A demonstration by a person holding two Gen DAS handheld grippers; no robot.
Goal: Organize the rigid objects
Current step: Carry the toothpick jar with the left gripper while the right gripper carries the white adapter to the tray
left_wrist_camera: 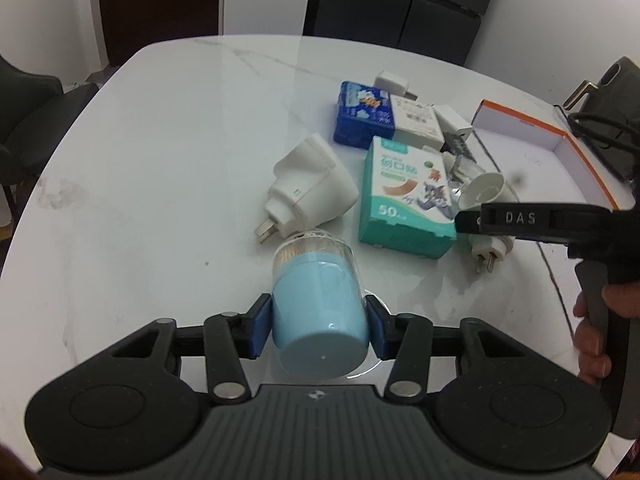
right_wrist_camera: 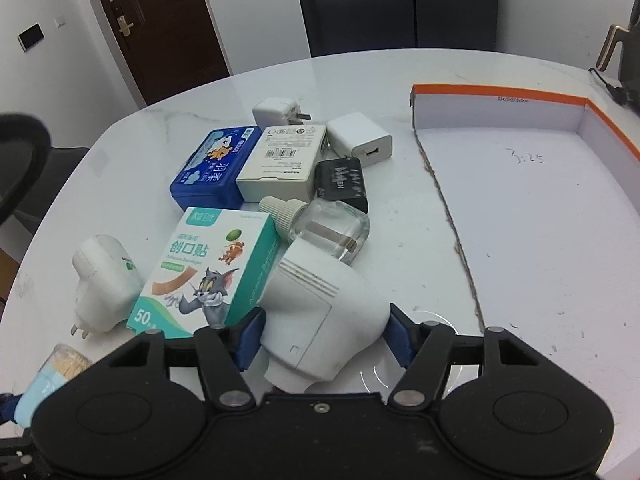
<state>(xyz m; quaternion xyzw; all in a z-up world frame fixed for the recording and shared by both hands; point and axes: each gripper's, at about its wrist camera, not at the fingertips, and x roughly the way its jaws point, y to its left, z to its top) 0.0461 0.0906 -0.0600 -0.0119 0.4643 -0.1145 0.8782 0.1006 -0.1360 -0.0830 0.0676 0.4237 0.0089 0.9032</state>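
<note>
Toothpick jar [left_wrist_camera: 318,312] sits clamped in your left hand-held gripper [left_wrist_camera: 319,325]; your right hand-held gripper [right_wrist_camera: 323,336] brackets the white plug-in heater [right_wrist_camera: 324,320], grip unclear; the orange-rimmed box [right_wrist_camera: 500,98] holds nothing yet, and the pile remains on the table [left_wrist_camera: 160,152]

Both views are fisheye, each looking forward and steeply down along its own gripper's fingers at a white table [left_wrist_camera: 160,128], from close above it. The left wrist view faces the clutter from the near left, with the right gripper [left_wrist_camera: 532,220] crossing its right edge. The right wrist view sits nearer the pile, the tray [right_wrist_camera: 540,208] filling its right half. Both share the bandage box [left_wrist_camera: 404,200] [right_wrist_camera: 208,272], the blue tin [left_wrist_camera: 362,114] [right_wrist_camera: 214,168] and the fridge [left_wrist_camera: 400,0] [right_wrist_camera: 400,4] behind.
</note>
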